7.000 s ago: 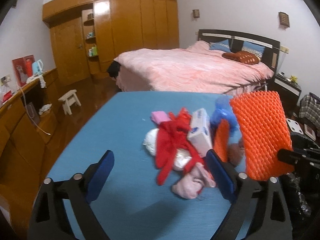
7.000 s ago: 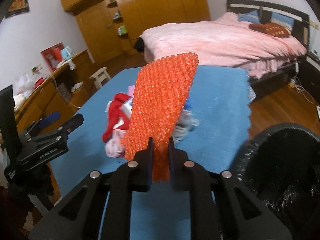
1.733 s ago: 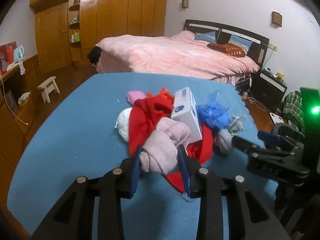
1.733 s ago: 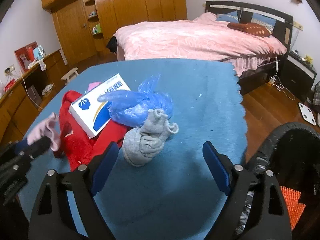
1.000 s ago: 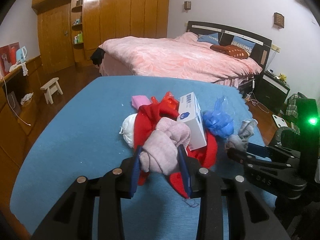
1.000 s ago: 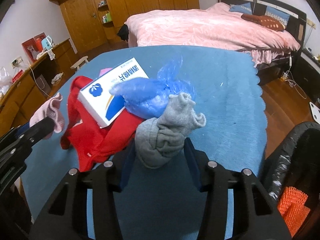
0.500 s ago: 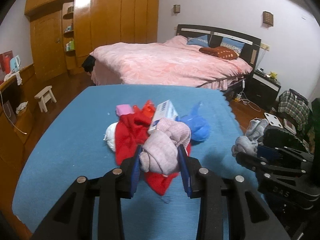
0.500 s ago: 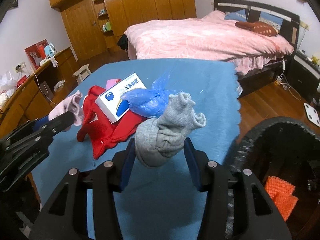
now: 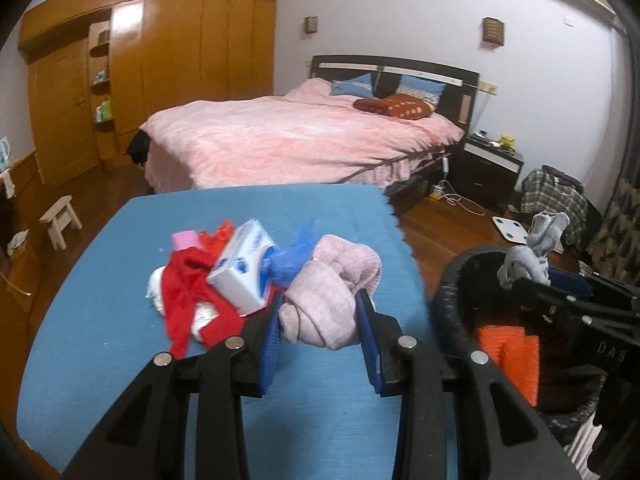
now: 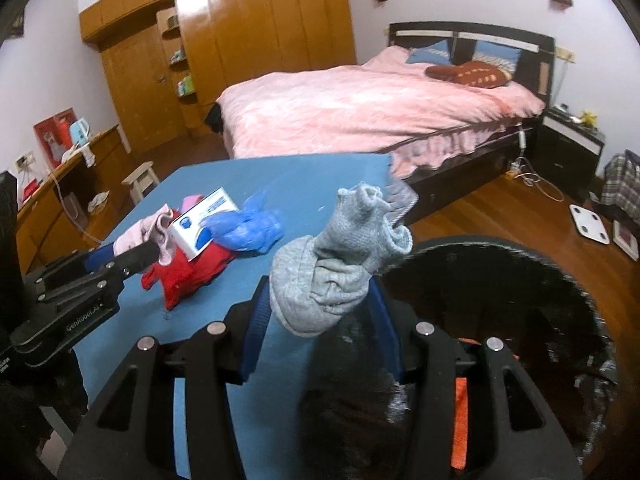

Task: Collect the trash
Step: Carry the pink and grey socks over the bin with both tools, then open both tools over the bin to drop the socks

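My left gripper [image 9: 320, 320] is shut on a pink sock [image 9: 328, 296] and holds it above the blue table [image 9: 120, 320]. My right gripper [image 10: 318, 312] is shut on a grey sock [image 10: 332, 272] and holds it over the rim of the black-lined trash bin [image 10: 568, 280]. The grey sock also shows in the left wrist view [image 9: 532, 248], above the bin [image 9: 452, 300]. An orange foam net [image 9: 508, 352] lies inside the bin. On the table lie a red cloth [image 9: 188, 292], a white-and-blue box [image 9: 244, 268] and a blue plastic bag [image 10: 248, 228].
A bed with a pink cover [image 9: 296, 140] stands beyond the table. A wooden wardrobe [image 9: 160, 72] lines the far wall. A small stool [image 9: 60, 216] and a low cabinet are at the left. A white scale [image 10: 588, 224] lies on the wood floor at the right.
Both grippers have swung right toward the bin. The right gripper has carried the grey sock from above the table to over the bin's rim. The left still holds the pink sock.
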A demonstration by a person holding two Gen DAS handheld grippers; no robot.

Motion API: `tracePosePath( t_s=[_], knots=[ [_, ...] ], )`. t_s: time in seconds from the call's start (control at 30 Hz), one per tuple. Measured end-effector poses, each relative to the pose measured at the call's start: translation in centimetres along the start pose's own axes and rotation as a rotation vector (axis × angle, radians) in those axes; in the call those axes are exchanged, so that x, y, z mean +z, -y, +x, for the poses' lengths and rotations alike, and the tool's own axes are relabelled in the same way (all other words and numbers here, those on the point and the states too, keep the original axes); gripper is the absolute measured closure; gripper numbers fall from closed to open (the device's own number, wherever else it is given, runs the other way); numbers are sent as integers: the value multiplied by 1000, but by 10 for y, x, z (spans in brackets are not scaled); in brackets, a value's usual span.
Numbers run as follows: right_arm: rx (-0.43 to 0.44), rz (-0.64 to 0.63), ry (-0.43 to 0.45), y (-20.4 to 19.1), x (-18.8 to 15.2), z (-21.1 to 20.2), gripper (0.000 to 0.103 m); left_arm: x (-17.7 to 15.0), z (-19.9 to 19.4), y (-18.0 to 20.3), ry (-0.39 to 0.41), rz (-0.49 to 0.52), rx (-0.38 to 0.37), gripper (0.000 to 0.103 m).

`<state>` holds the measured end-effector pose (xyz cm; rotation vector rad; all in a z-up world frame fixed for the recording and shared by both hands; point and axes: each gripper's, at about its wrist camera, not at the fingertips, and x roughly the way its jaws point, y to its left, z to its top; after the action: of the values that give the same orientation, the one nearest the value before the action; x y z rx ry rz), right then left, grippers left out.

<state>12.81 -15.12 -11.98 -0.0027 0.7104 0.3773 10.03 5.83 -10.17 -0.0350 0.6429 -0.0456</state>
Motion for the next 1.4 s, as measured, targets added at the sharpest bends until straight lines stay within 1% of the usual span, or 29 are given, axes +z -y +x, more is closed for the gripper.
tracePosePath(
  t_s=[0.33,0.53,0.67,0.9,1.07,1.17,1.23,1.27,1.3,1.33,1.37,1.4],
  knots=[
    [-93,65,43,47,-13,-41,56,9,-5,59,5,61,-115,68],
    [-165,113,61,80,-24,-61,56,13,-6,93,12,101,-178,68],
    [-201,139,63,97,-32,-69,56,17,-3,116,13,129,-219,68],
    [-238,177,59,117,-44,-72,56,18,7,155,-1,182,-283,68],
    [-257,191,55,125,-50,-71,55,16,15,171,-22,199,-318,67],
    [-269,197,55,131,-54,-72,54,16,20,180,-35,213,-336,64],
    [-281,200,56,133,-55,-73,45,17,20,183,-36,215,-346,54],
    [-291,200,62,134,-56,-74,36,18,20,182,-33,213,-348,48],
    [-295,198,67,134,-56,-74,32,19,20,181,-30,210,-348,44],
    [-301,194,69,135,-56,-74,30,20,19,179,-26,207,-345,42],
    [-306,192,71,134,-55,-74,25,21,18,177,-22,207,-338,40],
    [-310,191,74,138,-56,-76,17,21,17,174,-17,207,-326,37]
  ],
)
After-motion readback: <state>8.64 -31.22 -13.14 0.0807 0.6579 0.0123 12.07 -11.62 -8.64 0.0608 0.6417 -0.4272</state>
